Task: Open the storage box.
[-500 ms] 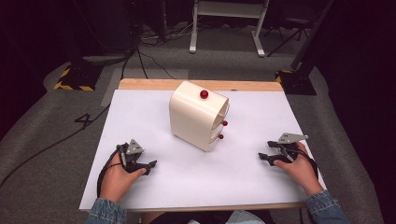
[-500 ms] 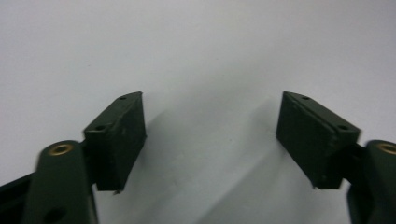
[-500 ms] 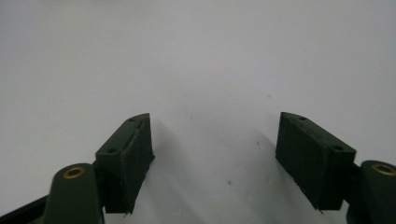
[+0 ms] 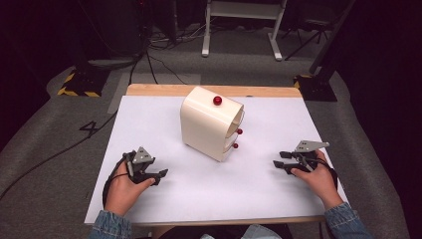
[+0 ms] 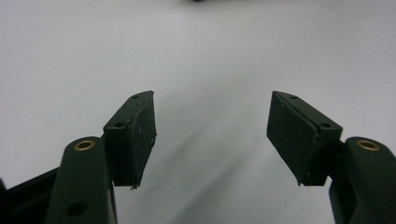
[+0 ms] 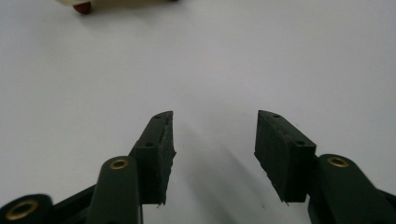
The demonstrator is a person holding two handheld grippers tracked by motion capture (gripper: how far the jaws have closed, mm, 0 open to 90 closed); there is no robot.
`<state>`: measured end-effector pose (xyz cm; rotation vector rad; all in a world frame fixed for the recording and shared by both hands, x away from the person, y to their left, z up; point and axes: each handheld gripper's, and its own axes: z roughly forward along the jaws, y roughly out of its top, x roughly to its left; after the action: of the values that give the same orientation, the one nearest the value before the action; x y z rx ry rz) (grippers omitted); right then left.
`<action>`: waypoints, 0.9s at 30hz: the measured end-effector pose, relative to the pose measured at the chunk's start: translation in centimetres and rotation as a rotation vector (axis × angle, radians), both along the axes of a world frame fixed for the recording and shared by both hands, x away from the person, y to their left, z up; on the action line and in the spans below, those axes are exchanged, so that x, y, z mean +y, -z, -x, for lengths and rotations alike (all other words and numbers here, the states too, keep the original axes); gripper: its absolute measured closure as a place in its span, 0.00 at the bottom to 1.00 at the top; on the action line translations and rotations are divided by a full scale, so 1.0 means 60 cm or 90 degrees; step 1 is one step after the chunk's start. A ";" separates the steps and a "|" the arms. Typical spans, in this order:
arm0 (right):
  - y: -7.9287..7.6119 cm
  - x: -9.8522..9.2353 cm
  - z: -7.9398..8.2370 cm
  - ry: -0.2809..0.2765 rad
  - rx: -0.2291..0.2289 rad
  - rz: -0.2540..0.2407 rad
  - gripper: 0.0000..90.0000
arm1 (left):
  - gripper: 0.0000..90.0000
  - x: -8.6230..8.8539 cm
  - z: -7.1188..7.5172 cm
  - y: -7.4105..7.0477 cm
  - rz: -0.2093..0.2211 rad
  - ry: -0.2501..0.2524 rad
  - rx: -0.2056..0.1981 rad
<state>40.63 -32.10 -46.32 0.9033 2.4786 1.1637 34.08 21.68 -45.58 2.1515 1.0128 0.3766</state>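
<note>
A cream, round-topped drawer cabinet stands in the middle of the white tabletop. It has a red knob on top and two red knobs on its right-facing front. My left gripper rests low at the front left, held in a hand, well apart from the cabinet. In the left gripper view its jaws stand open over bare white surface. My right gripper lies at the front right, pointing left toward the cabinet. Its jaws are open and empty, with one red knob far ahead.
A wooden table edge runs along the back. Beyond it are grey floor, cables, a black-and-yellow striped base and a white stand. White surface lies between both grippers and the cabinet.
</note>
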 end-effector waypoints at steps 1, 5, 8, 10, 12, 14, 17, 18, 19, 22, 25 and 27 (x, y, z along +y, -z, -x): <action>-0.005 0.003 0.000 -0.004 0.000 -0.004 0.55 | 0.37 0.000 0.002 -0.004 0.006 0.000 -0.011; -0.018 0.010 0.001 -0.013 -0.006 -0.026 0.57 | 0.40 0.001 0.011 -0.017 0.053 0.013 -0.021; -0.027 0.018 0.002 -0.023 -0.010 -0.042 0.60 | 0.40 0.000 0.015 -0.023 0.046 0.011 -0.028; -0.033 0.026 0.002 -0.036 -0.015 -0.059 0.61 | 0.40 -0.003 0.016 -0.022 0.045 0.012 -0.032; -0.038 0.036 0.000 -0.046 -0.025 -0.072 0.62 | 0.41 -0.005 0.015 -0.019 0.033 0.013 -0.042; -0.042 0.049 -0.005 -0.057 -0.033 -0.086 0.62 | 0.42 -0.006 0.014 -0.014 0.024 0.012 -0.045; -0.045 0.067 -0.014 -0.071 -0.036 -0.102 0.63 | 0.42 -0.005 0.012 -0.003 0.014 0.012 -0.033; -0.045 0.075 -0.019 -0.080 -0.037 -0.105 0.63 | 0.42 -0.005 0.012 0.000 0.010 0.009 -0.027; -0.045 0.080 -0.022 -0.084 -0.037 -0.105 0.63 | 0.41 -0.005 0.011 0.004 -0.001 0.004 -0.020; -0.045 0.101 -0.032 -0.103 -0.043 -0.108 0.63 | 0.41 0.000 0.009 0.015 -0.019 -0.009 0.001; -0.043 0.121 -0.040 -0.118 -0.045 -0.117 0.64 | 0.39 0.005 0.007 0.025 -0.028 -0.019 0.020; -0.040 0.136 -0.046 -0.125 -0.041 -0.117 0.66 | 0.39 0.007 0.005 0.032 -0.044 -0.026 0.026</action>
<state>43.38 -23.95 -43.93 0.6654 2.4833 1.4796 33.77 22.07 -47.52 2.2102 1.0824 0.3940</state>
